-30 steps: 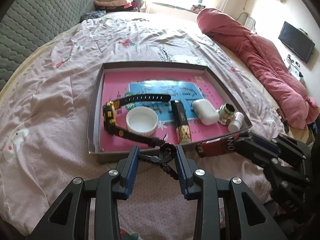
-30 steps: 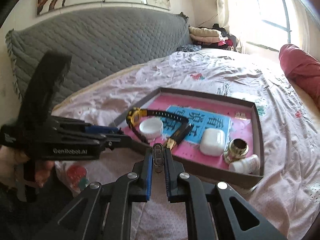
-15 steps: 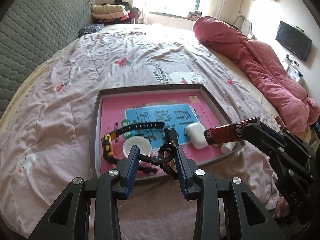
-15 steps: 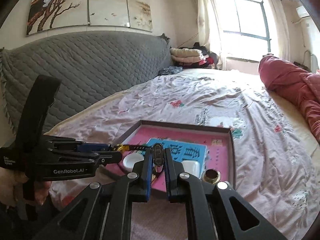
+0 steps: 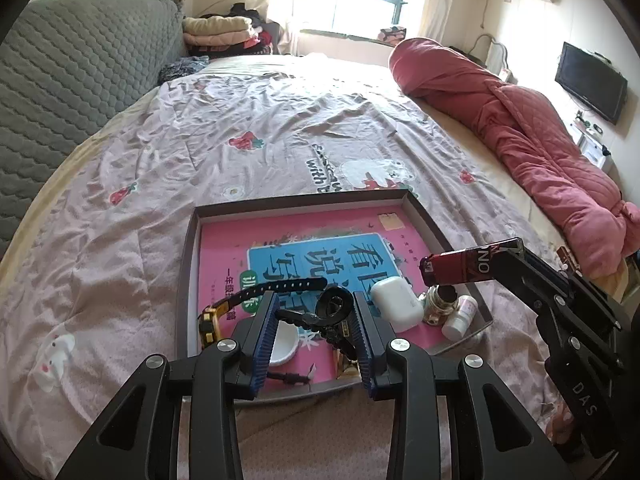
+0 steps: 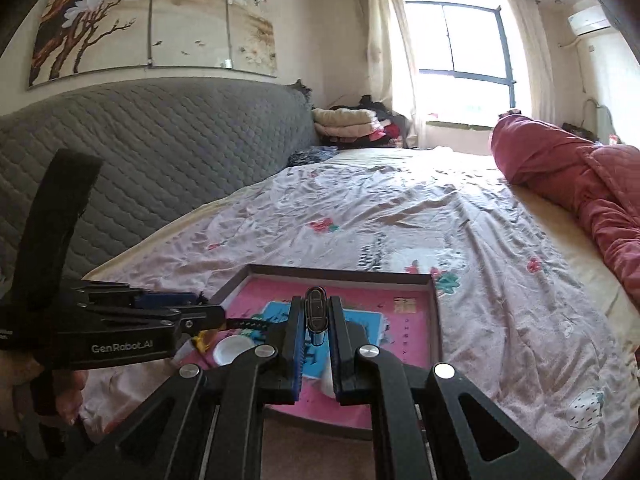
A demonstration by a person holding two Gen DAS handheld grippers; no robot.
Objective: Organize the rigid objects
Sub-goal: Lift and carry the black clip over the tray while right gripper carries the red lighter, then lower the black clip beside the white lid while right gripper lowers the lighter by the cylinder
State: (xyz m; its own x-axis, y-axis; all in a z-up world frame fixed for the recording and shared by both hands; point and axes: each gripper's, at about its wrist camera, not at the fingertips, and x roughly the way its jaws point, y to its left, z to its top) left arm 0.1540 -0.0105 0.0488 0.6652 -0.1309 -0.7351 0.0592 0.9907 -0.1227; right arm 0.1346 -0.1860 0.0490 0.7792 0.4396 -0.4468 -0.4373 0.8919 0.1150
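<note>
A shallow tray [image 5: 188, 264] with a pink and blue printed floor lies on the bed [image 5: 168, 168]. In it, from left to right: a black-strapped watch [image 5: 256, 294] with a yellow case, a white lid [image 5: 285, 345] near the front wall, a white earbud case [image 5: 396, 304], a small metal jar [image 5: 440, 300] and a small white bottle [image 5: 460, 316] in the near right corner.

The left tool [image 5: 314, 330] pinches a black carabiner clip [image 5: 324, 312] between its blue pads, above the near part of the tray. The right tool [image 6: 316, 334] is pressed together on a dark red lighter [image 5: 466, 266], which hangs above the earbud case and jar.

Against a second ago, both tools sit higher and the tray looks smaller and farther below; the lighter, then near the tray's front right wall, now hangs over its right side. The things in the tray lie as before.

A rolled pink quilt [image 5: 520, 128] lies along the bed's right side, a grey padded headboard [image 5: 68, 68] on the left, folded clothes [image 5: 216, 30] at the far end, a television [image 5: 592, 80] on the right wall. A hand [image 6: 68, 392] holds the left tool's handle.
</note>
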